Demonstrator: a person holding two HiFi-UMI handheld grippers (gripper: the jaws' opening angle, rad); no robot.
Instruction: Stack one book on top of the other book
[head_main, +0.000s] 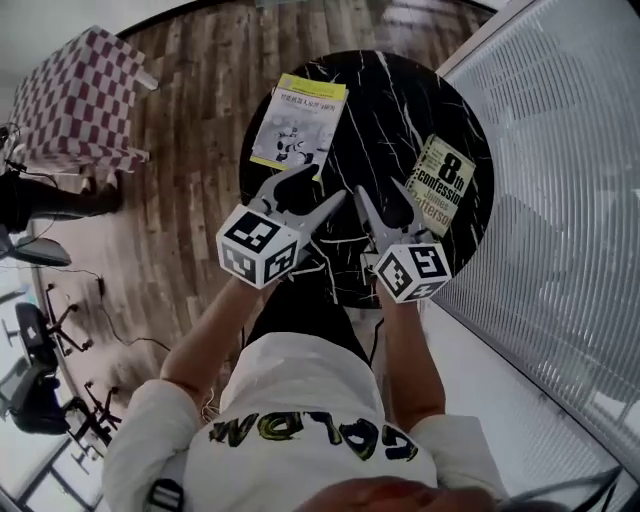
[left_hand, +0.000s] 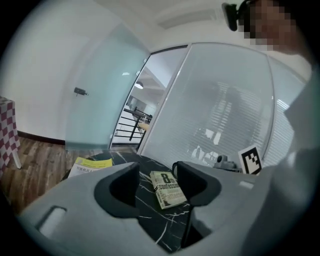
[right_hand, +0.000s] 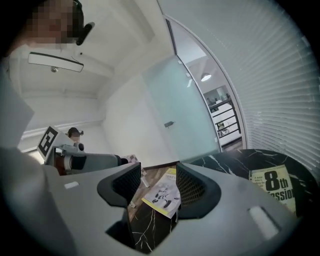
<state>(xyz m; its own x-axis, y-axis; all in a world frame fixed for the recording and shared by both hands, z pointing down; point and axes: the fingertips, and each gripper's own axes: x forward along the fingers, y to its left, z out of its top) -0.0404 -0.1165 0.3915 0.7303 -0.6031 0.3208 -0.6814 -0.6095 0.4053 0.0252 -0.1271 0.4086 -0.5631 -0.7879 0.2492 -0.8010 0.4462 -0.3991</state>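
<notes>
Held left gripper (head_main: 318, 190) and right gripper (head_main: 380, 195) aloft, fingers apart, empty; likely needed a low approach to the yellow book (head_main: 299, 122).

Head camera sat above the person and looked steeply down on the round black white-veined marble table (head_main: 400, 90) from well above. Left gripper (left_hand: 156, 182) camera looked along its jaws, nearly level, toward a frosted glass wall (left_hand: 225, 110). Right gripper (right_hand: 159, 185) camera faced a white wall (right_hand: 125, 110). All three views shared the tabletop, the yellow-and-white paperback (head_main: 298, 122) and the cream-and-olive paperback (head_main: 441, 185).
</notes>
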